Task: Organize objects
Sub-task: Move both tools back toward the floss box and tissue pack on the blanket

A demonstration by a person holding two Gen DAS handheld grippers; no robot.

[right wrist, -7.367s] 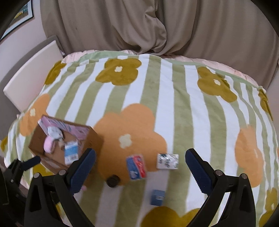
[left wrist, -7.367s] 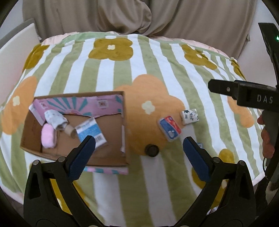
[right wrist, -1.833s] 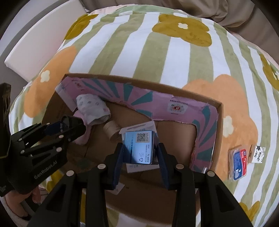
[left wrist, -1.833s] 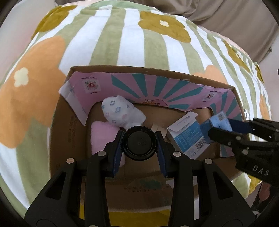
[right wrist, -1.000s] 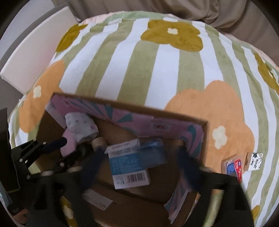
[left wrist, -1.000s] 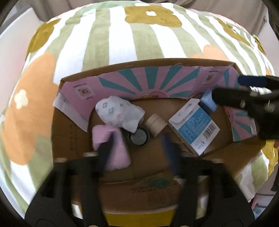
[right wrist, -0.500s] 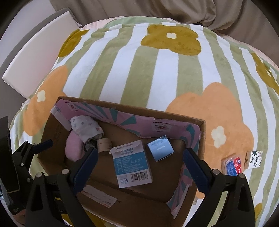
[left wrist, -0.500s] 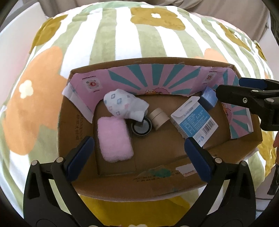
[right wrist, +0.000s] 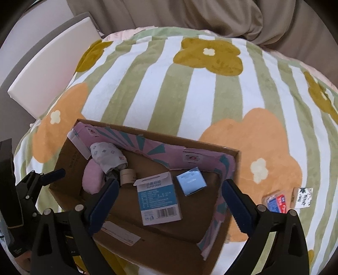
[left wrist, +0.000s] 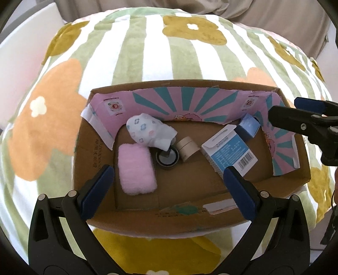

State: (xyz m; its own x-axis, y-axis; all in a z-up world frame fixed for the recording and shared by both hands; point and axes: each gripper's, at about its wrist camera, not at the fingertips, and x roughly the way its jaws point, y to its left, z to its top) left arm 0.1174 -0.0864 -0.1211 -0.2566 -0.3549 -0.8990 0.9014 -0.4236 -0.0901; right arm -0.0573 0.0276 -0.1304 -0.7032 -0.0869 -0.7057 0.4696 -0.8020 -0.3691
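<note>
Cardboard box (left wrist: 135, 213) of small items below both wide-open grippers (left gripper (left wrist: 169, 187), right gripper (right wrist: 170, 203)), nothing held.

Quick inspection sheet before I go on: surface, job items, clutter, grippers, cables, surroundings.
Surface: striped flower blanket over a bed.
Job's things: cardboard box holds a pink sponge, patterned cloth bundle, black round lid, beige tape roll, blue-and-white carton and small blue box. A red-and-blue packet and a white printed packet lie on the blanket, outside the box.
Clutter: nothing seen.
Grippers: left hand-held gripper open, empty, over the box; right hand-held gripper open, empty.
Cables: nothing seen.
Surroundings: white panel beside the bed, beige curtain behind it.
</note>
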